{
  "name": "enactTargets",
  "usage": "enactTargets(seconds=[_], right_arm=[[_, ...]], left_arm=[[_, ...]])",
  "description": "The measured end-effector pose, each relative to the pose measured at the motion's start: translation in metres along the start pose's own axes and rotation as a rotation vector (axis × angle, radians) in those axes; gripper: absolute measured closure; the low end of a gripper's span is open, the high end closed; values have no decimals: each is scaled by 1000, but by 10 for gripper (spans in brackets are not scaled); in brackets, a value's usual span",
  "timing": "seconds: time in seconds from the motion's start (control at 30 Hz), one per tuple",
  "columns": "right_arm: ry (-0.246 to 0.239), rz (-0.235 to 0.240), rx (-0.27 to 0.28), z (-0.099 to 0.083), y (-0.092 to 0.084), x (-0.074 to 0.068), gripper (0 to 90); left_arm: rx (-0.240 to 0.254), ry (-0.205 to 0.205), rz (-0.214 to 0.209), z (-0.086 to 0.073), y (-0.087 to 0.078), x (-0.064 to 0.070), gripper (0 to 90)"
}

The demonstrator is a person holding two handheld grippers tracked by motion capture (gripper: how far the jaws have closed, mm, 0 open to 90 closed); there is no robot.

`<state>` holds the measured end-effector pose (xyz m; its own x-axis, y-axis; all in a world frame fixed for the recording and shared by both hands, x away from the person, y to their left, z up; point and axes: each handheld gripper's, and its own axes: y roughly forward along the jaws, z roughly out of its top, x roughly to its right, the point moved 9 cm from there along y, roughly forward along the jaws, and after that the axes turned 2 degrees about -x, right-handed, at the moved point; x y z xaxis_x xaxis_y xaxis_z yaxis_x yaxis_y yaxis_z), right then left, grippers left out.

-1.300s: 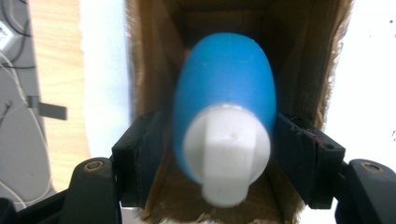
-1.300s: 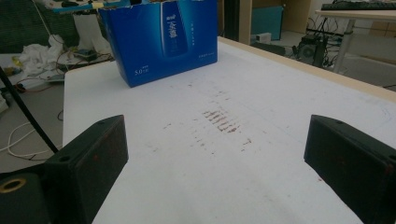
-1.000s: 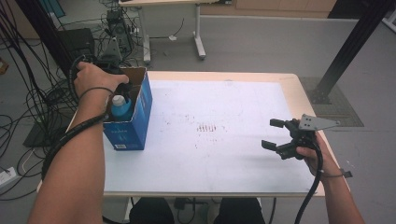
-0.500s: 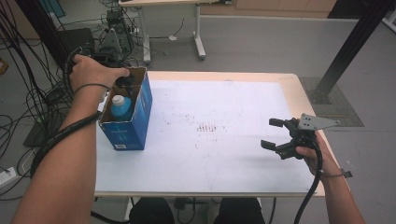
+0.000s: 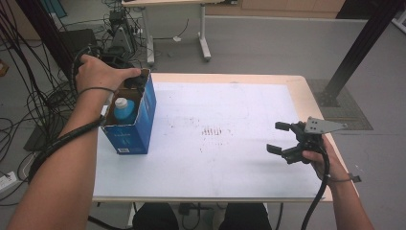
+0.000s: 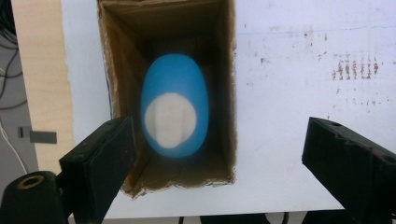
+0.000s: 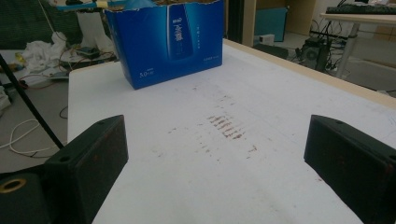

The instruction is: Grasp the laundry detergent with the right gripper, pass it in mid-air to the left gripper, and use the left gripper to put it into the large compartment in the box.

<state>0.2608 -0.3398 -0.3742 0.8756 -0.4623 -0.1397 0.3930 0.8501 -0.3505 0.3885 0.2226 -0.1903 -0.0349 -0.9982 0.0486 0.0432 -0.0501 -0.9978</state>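
Blue bottle (image 6: 174, 112) upright in the open blue box (image 5: 143, 120), table's (image 5: 239, 167) left edge.
Left gripper (image 6: 219, 154) above, jaws just opened, bottle released; right gripper (image 5: 282, 138) spread, empty. Left gripper view shows the white cap.

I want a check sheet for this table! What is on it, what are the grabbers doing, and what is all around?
Surface: white table top with faint brown marks near the middle.
Job's things: blue bottle with a white cap stands inside the open blue box at the table's left edge.
Clutter: nothing seen on the table.
Grippers: left gripper above the box, its jaws have just been opening, nothing between them; right gripper open and holding nothing, over the table's right side.
Cables: black cable along the left forearm; many more on the floor at left.
Surroundings: grey floor, another desk behind.
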Motion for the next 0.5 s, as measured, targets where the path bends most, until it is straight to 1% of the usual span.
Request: enactTargets(seconds=[0.1, 0.17, 0.23, 0.27, 0.3, 0.33, 0.43, 0.47, 0.5], right_arm=[[-2, 0, -2, 1, 1, 0, 57], [-1, 0, -3, 1, 1, 0, 57], [-2, -3, -5, 2, 2, 0, 57], [0, -4, -5, 2, 3, 0, 57], [0, -5, -5, 2, 3, 0, 57], [0, -5, -6, 3, 3, 0, 57], [5, -14, -6, 4, 4, 0, 57], [4, -15, -7, 4, 4, 0, 57], [5, -18, -8, 5, 5, -1, 56]], left_arm=[[13, 23, 2, -1, -2, 7, 93], [24, 48, -16, -2, -4, 13, 88], [30, 62, -29, -2, -7, 17, 79], [41, 77, -25, -3, -8, 21, 78], [39, 86, -24, -4, -9, 25, 78], [38, 95, -29, -4, -9, 28, 78], [50, 137, -43, -7, -13, 38, 76], [53, 139, -48, -7, -13, 41, 74], [57, 152, -44, -9, -14, 46, 74]])
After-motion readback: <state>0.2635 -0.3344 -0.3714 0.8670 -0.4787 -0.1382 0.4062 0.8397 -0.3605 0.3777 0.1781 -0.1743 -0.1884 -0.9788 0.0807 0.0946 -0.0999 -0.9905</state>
